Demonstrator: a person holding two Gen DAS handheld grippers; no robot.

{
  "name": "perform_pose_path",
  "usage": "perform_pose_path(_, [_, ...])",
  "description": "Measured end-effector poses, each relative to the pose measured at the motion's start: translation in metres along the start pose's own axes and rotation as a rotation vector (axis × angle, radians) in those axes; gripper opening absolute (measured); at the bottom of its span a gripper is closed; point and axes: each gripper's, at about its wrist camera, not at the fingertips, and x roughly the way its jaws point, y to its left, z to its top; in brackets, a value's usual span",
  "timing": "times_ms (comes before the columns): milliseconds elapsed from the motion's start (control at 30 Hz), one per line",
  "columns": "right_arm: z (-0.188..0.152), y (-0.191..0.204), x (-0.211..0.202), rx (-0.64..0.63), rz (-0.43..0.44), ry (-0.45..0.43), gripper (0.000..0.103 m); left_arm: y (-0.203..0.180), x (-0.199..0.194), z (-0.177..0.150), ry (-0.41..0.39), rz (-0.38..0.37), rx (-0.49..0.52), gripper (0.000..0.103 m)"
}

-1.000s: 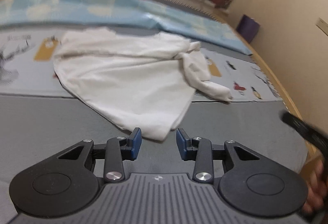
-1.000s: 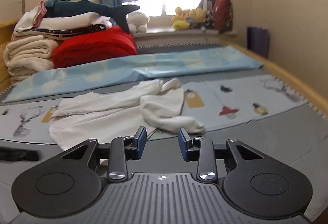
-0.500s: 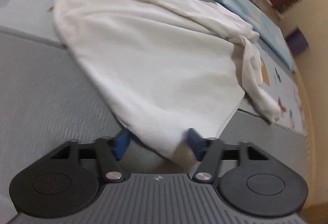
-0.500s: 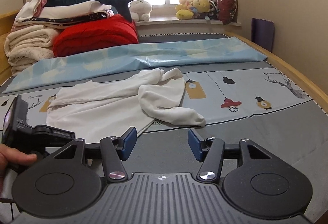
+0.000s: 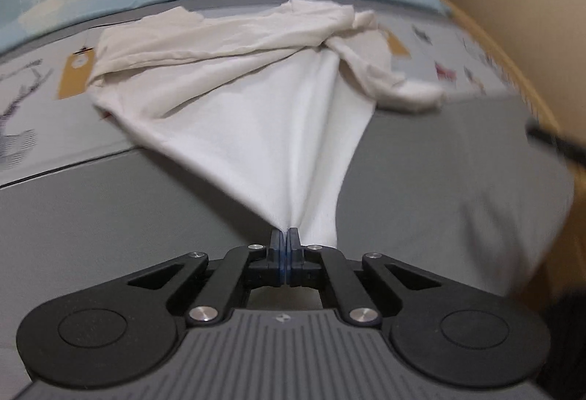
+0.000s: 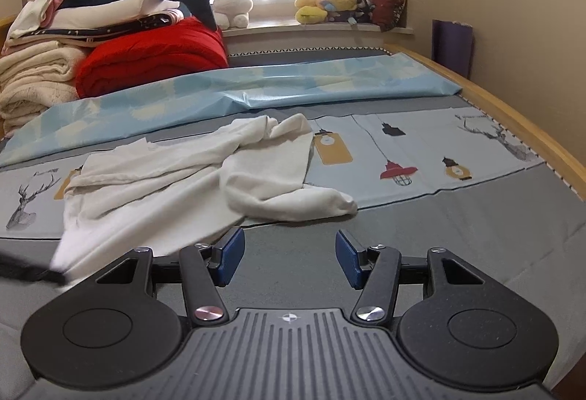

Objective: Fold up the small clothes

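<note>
A small white garment (image 5: 256,77) lies crumpled on the grey bed cover, one sleeve trailing to the right. My left gripper (image 5: 285,235) is shut on the garment's near hem corner, and the cloth runs taut from the pads in a fan of folds. From the right wrist view the same garment (image 6: 205,180) spreads left of centre, its sleeve end (image 6: 329,206) just beyond my right gripper (image 6: 287,255). That gripper stands open over bare grey cover, nothing between its blue pads. The left gripper's dark tip (image 6: 33,271) shows at the left edge, holding the hem.
A light blue sheet (image 6: 256,85) lies across the bed behind the garment. Folded blankets, a red quilt (image 6: 154,55) and a plush shark are stacked at the back left. The wooden bed frame (image 6: 512,114) runs along the right, near the wall. Soft toys sit on the windowsill.
My left gripper went forward over the hem corner, shut on it and pulled back, drawing the cloth taut. My right gripper's jaws widened and it stayed in place.
</note>
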Motion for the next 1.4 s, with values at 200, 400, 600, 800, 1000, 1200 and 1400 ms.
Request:
perform_pose_path(200, [-0.005, 0.009, 0.001, -0.010, 0.020, 0.024, 0.046, 0.077, -0.031, -0.050, 0.051, 0.041, -0.093, 0.000])
perform_pose_path(400, [-0.008, 0.028, 0.017, -0.041, 0.055, 0.088, 0.047, 0.118, -0.035, -0.063, 0.081, 0.009, -0.250, 0.001])
perform_pose_path(600, [-0.011, 0.064, 0.049, -0.139, 0.085, 0.149, 0.052, 0.117, -0.026, -0.052, 0.065, -0.072, -0.356, 0.033])
perform_pose_path(800, [-0.016, 0.101, 0.092, -0.222, 0.121, 0.218, 0.061, 0.097, 0.009, -0.056, 0.102, -0.096, -0.336, 0.050])
perform_pose_path(1000, [-0.025, 0.131, 0.136, -0.312, 0.156, 0.285, 0.067, 0.096, 0.032, -0.053, 0.155, -0.041, -0.328, 0.043])
perform_pose_path(1200, [-0.024, 0.119, 0.160, -0.338, 0.156, 0.305, 0.006, 0.099, 0.039, -0.044, 0.163, -0.023, -0.298, 0.009])
perform_pose_path(1400, [0.021, 0.030, 0.170, -0.192, -0.020, 0.217, 0.005, 0.097, 0.032, -0.041, 0.132, -0.008, -0.239, 0.006])
